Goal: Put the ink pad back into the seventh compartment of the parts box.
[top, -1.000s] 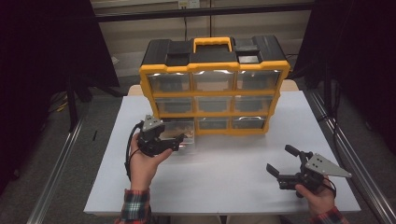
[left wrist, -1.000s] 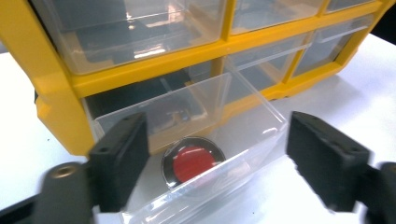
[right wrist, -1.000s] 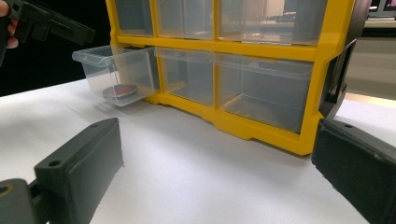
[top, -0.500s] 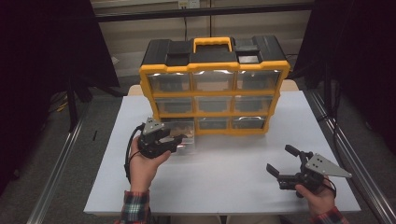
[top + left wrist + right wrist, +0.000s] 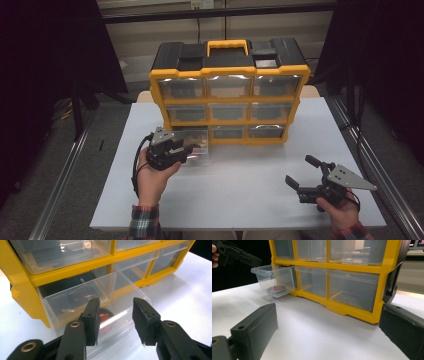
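Now the left gripper [image 5: 115, 322] is narrowing its jaws above the pulled-out bottom-left drawer [image 5: 192, 142], not yet grasping the red-topped disc [image 5: 105, 317] inside; right gripper [image 5: 312, 175] is resting wide open.

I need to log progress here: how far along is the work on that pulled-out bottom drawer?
Done: the clear drawer at the bottom left of the yellow organizer stands pulled out, a red-topped disc lying inside. In hand: the left gripper sits above the drawer's front, its jaws just closing, apart, nothing gripped. The right gripper waits open on the table. Left: probably lifting out the disc or closing the drawer.
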### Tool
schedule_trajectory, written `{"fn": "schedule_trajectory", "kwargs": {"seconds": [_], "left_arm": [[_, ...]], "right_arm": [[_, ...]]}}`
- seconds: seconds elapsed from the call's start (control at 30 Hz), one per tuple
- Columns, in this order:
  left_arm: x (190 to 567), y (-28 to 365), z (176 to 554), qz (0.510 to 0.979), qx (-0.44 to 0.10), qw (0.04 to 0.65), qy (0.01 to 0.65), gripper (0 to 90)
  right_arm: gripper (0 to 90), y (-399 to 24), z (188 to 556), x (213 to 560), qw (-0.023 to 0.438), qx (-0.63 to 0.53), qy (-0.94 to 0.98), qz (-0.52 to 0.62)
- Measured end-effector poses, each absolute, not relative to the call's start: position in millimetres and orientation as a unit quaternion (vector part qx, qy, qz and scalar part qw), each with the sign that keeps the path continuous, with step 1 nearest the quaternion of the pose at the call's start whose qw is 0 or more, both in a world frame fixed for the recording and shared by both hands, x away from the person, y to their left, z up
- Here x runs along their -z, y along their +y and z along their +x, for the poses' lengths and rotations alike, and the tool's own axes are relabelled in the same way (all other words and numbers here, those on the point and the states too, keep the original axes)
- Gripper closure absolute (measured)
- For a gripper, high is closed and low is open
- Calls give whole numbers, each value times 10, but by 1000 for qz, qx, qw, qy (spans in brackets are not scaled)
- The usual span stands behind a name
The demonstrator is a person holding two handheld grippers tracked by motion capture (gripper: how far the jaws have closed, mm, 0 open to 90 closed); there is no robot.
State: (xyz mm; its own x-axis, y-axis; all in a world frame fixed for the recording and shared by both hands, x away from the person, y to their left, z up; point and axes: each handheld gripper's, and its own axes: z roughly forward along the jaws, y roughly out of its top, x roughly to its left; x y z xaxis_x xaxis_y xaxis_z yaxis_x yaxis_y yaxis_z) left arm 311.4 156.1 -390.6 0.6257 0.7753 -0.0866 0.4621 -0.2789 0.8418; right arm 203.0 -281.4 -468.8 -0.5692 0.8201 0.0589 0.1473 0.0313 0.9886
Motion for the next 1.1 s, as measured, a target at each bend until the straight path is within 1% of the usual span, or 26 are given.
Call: {"fn": "schedule_trajectory", "kwargs": {"seconds": [0.5,1.1], "left_arm": [[3916,1574,3096,784,-168,451,392,684],[3948,1576,3095,786,-153,449,397,832]], "right_arm": [[17,-2814,2027,4686,285,-591,659,368],[19,-2815,2027,4685,287,-592,659,366]]}}
